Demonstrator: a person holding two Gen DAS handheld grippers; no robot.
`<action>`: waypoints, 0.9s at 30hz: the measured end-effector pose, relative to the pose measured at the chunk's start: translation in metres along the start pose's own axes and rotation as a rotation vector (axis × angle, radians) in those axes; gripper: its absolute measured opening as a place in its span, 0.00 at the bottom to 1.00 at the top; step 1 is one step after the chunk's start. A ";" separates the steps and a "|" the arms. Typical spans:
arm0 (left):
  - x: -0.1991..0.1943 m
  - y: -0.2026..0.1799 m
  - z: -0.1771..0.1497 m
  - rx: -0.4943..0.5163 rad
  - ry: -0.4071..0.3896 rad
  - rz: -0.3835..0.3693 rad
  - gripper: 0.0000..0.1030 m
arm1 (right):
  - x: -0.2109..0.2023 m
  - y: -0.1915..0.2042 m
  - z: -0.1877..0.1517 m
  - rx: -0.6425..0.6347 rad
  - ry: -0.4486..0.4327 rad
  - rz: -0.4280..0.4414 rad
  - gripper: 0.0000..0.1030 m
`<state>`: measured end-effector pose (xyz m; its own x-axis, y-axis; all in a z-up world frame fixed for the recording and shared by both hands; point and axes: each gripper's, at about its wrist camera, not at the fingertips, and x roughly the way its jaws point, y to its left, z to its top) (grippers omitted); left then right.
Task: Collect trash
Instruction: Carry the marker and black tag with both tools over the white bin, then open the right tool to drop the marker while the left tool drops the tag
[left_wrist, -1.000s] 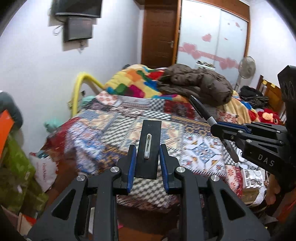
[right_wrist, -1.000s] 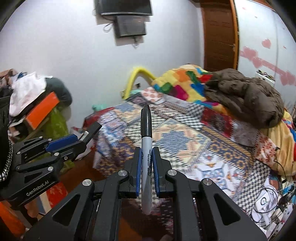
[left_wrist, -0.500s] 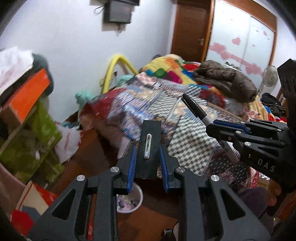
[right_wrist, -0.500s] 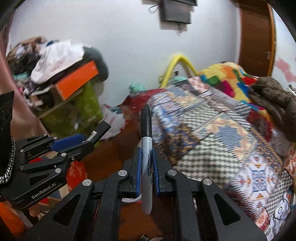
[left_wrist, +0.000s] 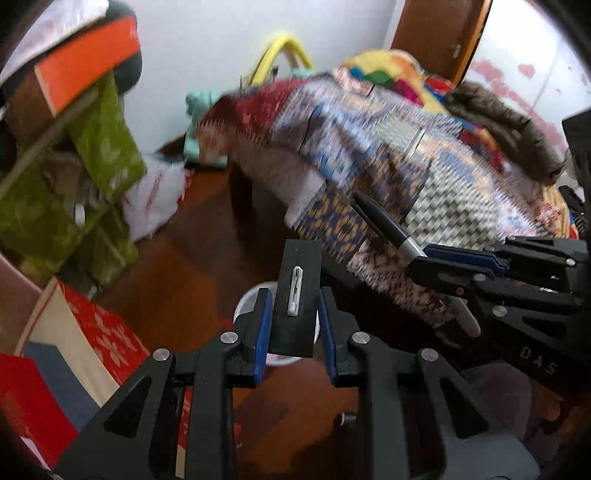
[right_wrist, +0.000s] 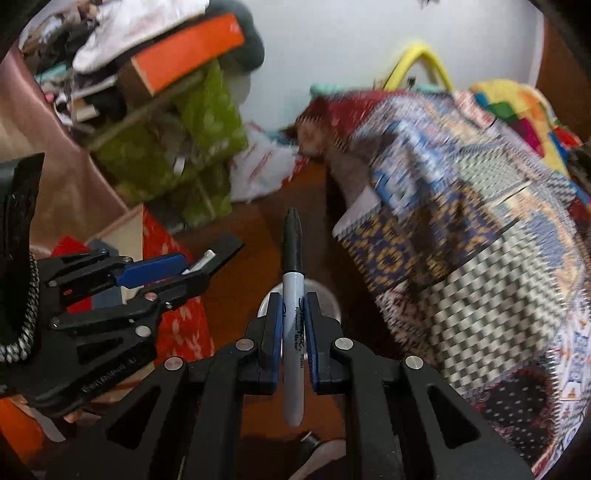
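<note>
Left tool (left_wrist: 294, 321) clamps black card with pin (left_wrist: 298, 295); right tool (right_wrist: 294, 325) pinches marker (right_wrist: 293, 325). White bin (left_wrist: 255, 306) on floor directly beneath both tools. Risk: narrow bin mouth, blurred view; release off-centre drops trash onto floor.
</note>
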<state>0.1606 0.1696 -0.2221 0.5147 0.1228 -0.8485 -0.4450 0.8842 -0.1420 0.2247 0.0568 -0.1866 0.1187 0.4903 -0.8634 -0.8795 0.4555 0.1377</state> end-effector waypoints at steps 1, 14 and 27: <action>0.011 0.005 -0.005 -0.013 0.027 0.003 0.24 | 0.012 0.000 -0.001 0.003 0.028 0.011 0.10; 0.097 0.043 -0.027 -0.189 0.220 -0.001 0.24 | 0.104 -0.016 0.013 0.079 0.218 0.057 0.10; 0.129 0.048 0.004 -0.237 0.248 -0.038 0.24 | 0.116 -0.026 0.035 0.059 0.214 0.028 0.36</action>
<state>0.2082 0.2300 -0.3364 0.3534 -0.0475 -0.9343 -0.6014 0.7535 -0.2657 0.2778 0.1284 -0.2734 -0.0114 0.3379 -0.9411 -0.8521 0.4893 0.1859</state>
